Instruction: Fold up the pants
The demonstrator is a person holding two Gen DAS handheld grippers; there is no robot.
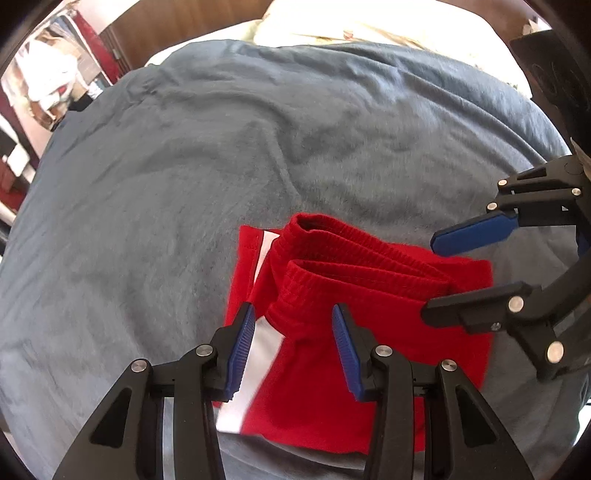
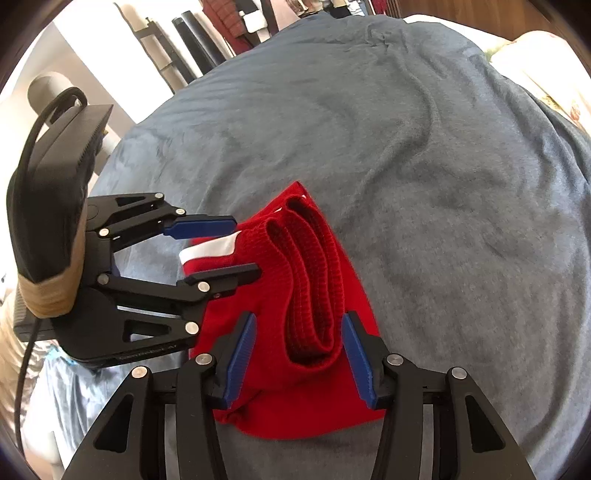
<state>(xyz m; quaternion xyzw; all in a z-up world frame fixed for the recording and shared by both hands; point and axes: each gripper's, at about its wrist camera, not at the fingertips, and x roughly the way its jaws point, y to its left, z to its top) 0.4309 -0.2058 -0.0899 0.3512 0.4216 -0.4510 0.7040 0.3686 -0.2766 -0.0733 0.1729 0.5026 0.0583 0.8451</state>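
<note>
Red pants [image 1: 317,387] with a white side stripe [image 1: 258,354] lie folded into a small bundle on a grey-blue blanket [image 1: 184,184], the ribbed waistband [image 1: 351,254] doubled on top. My left gripper [image 1: 293,310] hovers open over the striped end; its pads do not press the cloth. My right gripper [image 1: 430,278] reaches in from the right, open around the waistband's end. In the right wrist view the right gripper [image 2: 299,317] straddles the waistband loop [image 2: 314,332] of the pants [image 2: 295,417], and the left gripper [image 2: 245,247] stands open at the stripe.
The blanket [image 2: 443,184] covers a bed, wrinkled and bare beyond the pants. Cream bedding [image 1: 369,26] lies at the far end against a wooden headboard [image 1: 184,22]. Hanging clothes [image 1: 48,81] and dark posts [image 2: 192,44] stand past the bed's edge.
</note>
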